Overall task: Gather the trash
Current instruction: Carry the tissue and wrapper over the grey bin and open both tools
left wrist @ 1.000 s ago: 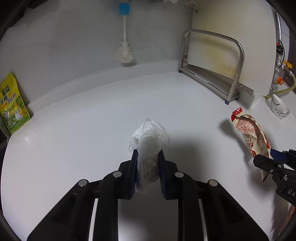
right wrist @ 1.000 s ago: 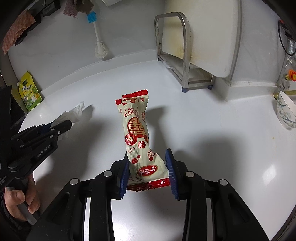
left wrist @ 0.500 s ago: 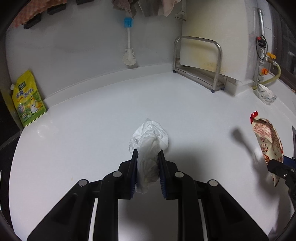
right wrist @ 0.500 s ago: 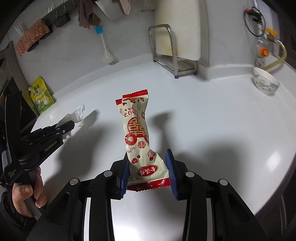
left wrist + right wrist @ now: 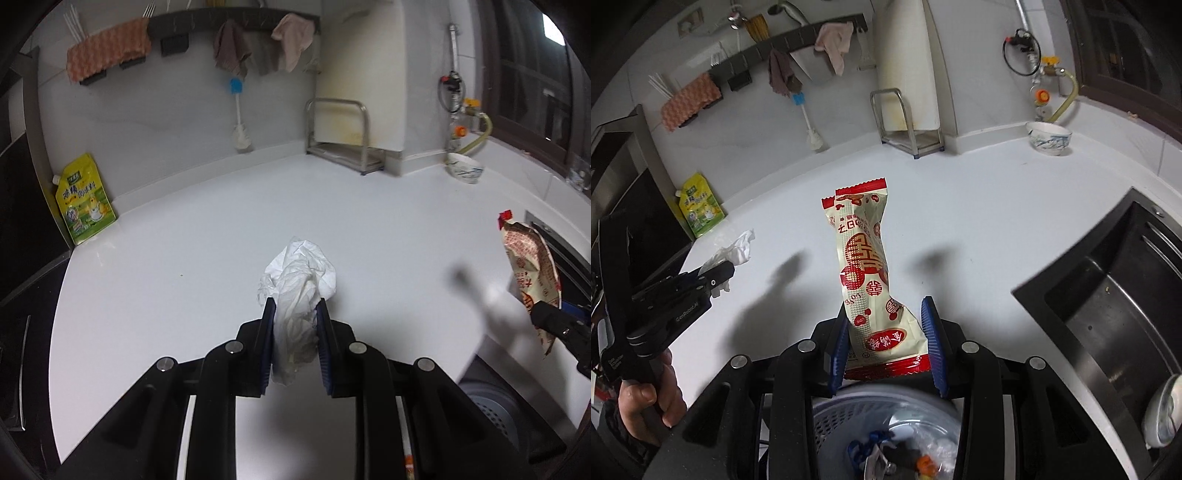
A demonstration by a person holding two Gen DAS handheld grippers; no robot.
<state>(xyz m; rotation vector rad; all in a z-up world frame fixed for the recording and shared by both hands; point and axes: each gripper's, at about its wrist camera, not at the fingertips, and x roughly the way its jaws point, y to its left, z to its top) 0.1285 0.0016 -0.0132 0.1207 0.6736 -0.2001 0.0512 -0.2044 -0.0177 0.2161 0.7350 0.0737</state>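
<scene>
My left gripper [image 5: 294, 308] is shut on a crumpled white tissue [image 5: 300, 280], held up over the white counter [image 5: 207, 236]. In the right wrist view the same left gripper [image 5: 718, 271] with the tissue [image 5: 737, 249] shows at the left, a hand below it. My right gripper [image 5: 886, 325] is shut on a cream and red snack wrapper [image 5: 866, 266] that stands upright between the blue pads. The wrapper [image 5: 530, 266] also appears at the right edge of the left wrist view. A grey mesh trash bin [image 5: 849, 410] with litter inside sits directly beneath the right gripper.
A steel sink [image 5: 1108, 295] lies to the right. A patterned bowl [image 5: 1049, 137], a metal rack [image 5: 905, 122] with a cutting board and a dish brush [image 5: 810, 125] stand along the back wall. A yellow-green pouch [image 5: 700, 210] leans at the left.
Both grippers have pulled back from the wall toward the counter's front edge, still holding tissue and wrapper. The trash bin and the sink have come into view below.
</scene>
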